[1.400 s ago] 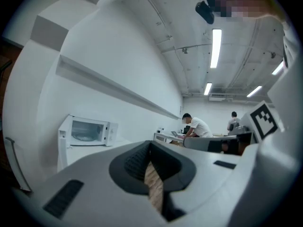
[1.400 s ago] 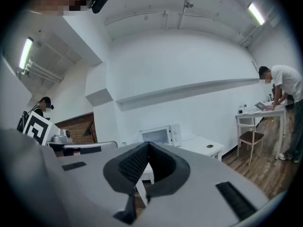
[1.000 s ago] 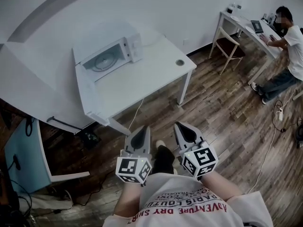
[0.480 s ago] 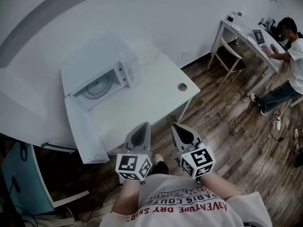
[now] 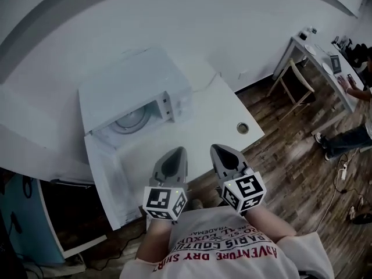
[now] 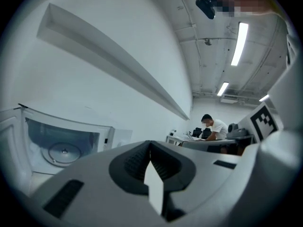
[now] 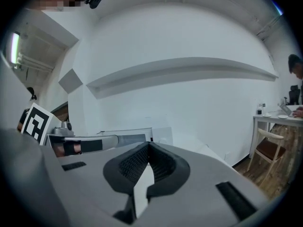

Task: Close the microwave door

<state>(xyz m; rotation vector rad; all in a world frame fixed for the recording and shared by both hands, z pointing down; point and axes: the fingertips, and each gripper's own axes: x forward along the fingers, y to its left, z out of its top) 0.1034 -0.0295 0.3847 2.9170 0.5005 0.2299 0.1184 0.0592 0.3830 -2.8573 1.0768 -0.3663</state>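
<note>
Our left gripper point(image 5: 177, 151) and right gripper point(image 5: 217, 149), jaws pressed together and empty, hover above the tabletop's point(image 5: 216, 116) near edge; the microwave point(image 5: 131, 83) door point(image 5: 106, 176) stands open.

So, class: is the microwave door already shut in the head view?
No, the microwave door stands wide open, showing the turntable inside.

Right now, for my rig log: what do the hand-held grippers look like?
Left hand-held gripper and right hand-held gripper: grey tapered shells, dark ribbed pads, each with a white cube of black square markers. White shirt, red lettering.
</note>
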